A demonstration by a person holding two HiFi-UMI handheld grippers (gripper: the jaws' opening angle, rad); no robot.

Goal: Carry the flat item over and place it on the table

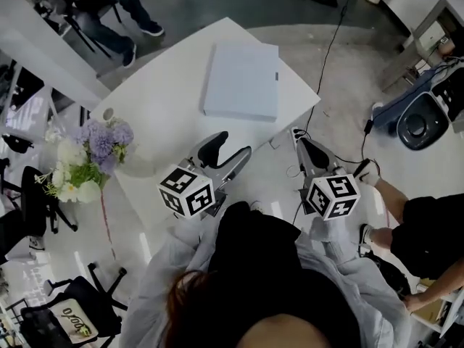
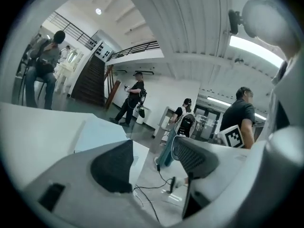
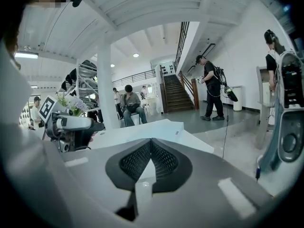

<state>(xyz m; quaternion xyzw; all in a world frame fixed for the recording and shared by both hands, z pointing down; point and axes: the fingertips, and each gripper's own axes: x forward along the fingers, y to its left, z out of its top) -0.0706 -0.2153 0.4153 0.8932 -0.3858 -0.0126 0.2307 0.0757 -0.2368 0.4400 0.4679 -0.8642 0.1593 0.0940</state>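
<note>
The flat item is a pale blue-grey slab lying flat on the white table, near its far corner. It also shows in the left gripper view and the right gripper view. My left gripper hangs over the table's near edge, short of the slab, its jaws apart with nothing between them. My right gripper hovers off the table's right side above the floor. Its ribbed pads meet with nothing held.
A vase of purple and white flowers stands at the table's left end. A black cable runs across the floor right of the table. A person sits at the right, office chairs stand at lower left, and other people are farther off.
</note>
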